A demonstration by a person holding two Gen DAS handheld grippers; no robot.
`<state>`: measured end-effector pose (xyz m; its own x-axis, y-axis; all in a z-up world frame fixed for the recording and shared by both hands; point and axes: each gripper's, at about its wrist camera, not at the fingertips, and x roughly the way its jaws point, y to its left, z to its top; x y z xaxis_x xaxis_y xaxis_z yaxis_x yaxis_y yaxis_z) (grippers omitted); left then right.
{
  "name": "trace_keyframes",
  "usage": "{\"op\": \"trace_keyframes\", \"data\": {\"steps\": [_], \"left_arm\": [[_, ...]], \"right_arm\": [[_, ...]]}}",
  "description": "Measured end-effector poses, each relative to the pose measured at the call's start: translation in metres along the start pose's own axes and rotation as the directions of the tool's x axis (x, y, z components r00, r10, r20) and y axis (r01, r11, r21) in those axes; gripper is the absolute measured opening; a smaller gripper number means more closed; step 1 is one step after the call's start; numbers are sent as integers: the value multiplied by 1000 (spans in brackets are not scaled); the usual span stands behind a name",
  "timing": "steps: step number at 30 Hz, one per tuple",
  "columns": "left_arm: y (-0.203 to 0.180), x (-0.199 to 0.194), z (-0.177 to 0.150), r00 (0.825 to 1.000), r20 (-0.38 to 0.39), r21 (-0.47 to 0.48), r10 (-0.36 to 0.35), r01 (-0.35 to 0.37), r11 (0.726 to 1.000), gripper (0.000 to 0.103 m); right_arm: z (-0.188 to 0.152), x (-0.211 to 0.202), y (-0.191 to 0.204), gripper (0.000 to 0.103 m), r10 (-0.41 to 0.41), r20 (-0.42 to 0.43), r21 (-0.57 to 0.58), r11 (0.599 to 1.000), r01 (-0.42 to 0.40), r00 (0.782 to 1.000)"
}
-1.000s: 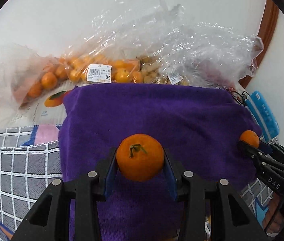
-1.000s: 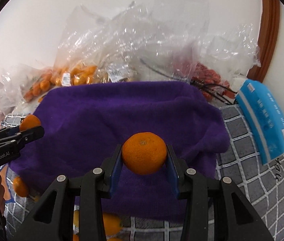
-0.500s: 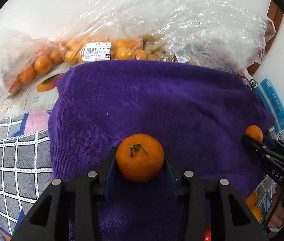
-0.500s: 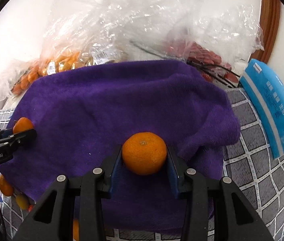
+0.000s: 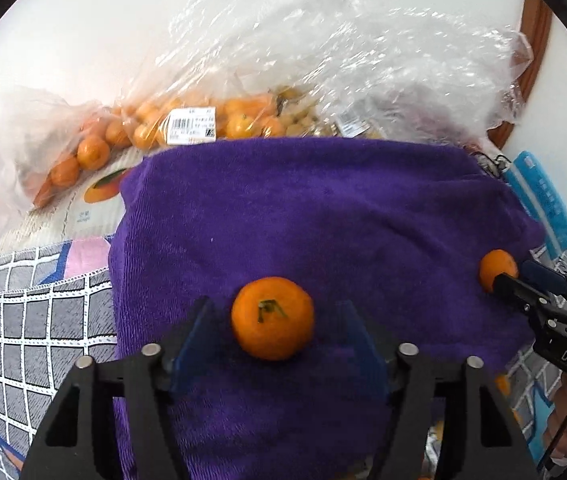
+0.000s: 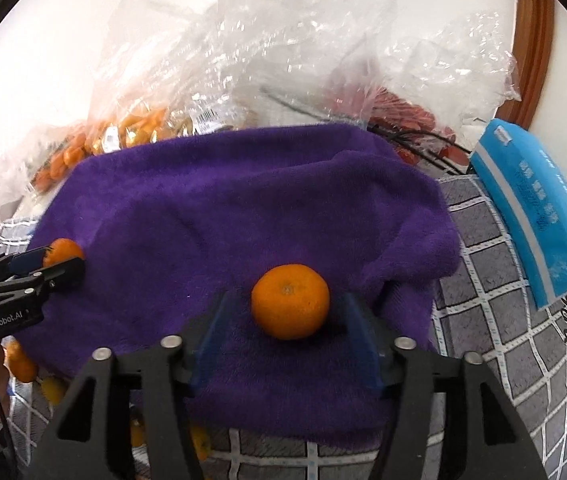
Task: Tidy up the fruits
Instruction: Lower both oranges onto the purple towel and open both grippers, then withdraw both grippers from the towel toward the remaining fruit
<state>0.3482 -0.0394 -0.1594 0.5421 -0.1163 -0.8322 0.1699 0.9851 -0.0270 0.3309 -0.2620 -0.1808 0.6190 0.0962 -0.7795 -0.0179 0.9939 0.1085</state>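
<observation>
On purple towel (image 5: 323,216), two mandarins sit apart. Left gripper (image 5: 273,334) jaws opening, blue pads clear of the stem-up mandarin (image 5: 272,318) that lies between them on the towel, not pinched. Right gripper (image 6: 283,318) jaws opening too, pads off its mandarin (image 6: 290,306), which rests on the towel near the front edge. Each gripper shows at the side of the other view. Behind the towel: clear plastic bags (image 5: 323,60) holding small oranges (image 5: 91,152), barcode label visible. Blue packet (image 6: 535,216) lies right of the towel on grey checked cloth (image 6: 495,320).
</observation>
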Motion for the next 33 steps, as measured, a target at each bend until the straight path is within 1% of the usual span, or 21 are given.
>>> {"op": "trace_keyframes", "data": {"steps": [1,4,8,10,13,17,20,21,22,25,27,29,31,33], "left_arm": [[-2,-4,0,1000,3,3,6,-6,1000,68],[-7,-18,-4,1000,11,4,20,-20,1000,68],[-12,-39,-16,999,31,3,11,-11,1000,68],[-15,-52,-25,998,53,25,16,-18,1000,68],[-19,-68,-40,998,61,44,19,-22,999,68],[-16,-94,-60,997,78,25,-3,1,1000,68],[-17,-113,-77,996,85,28,13,-15,999,68],[-17,-118,-81,996,85,33,27,-30,999,68],[-16,-124,-86,995,85,34,41,-44,998,68],[-13,-142,-101,994,99,19,40,-42,999,68],[-12,-154,-111,991,119,6,58,-59,998,68],[-13,-161,-119,990,121,12,71,-73,997,68],[-14,-166,-126,991,114,15,76,-78,997,68],[-15,-171,-130,990,119,9,75,-77,997,68]], "right_arm": [[-1,-5,0,69,-8,7,2,1000,8,1000],[-2,-21,1,72,-30,33,4,1000,30,999],[-8,-46,6,73,-79,63,18,997,78,995],[-14,-63,9,73,-83,79,23,996,81,993],[-27,-91,15,73,-74,109,24,997,71,991],[-43,-122,24,73,-90,144,31,996,86,985],[-54,-141,29,73,-95,162,33,995,91,982],[-59,-148,31,76,-92,171,34,996,88,981],[-63,-154,33,81,-87,171,35,996,83,981],[-77,-169,40,83,-60,184,23,998,57,981],[-88,-180,47,83,-76,206,8,997,75,976],[-97,-189,51,85,-81,223,4,997,82,971],[-104,-194,51,93,-76,207,17,997,74,975],[-110,-197,47,95,-51,198,36,998,45,979]]}}
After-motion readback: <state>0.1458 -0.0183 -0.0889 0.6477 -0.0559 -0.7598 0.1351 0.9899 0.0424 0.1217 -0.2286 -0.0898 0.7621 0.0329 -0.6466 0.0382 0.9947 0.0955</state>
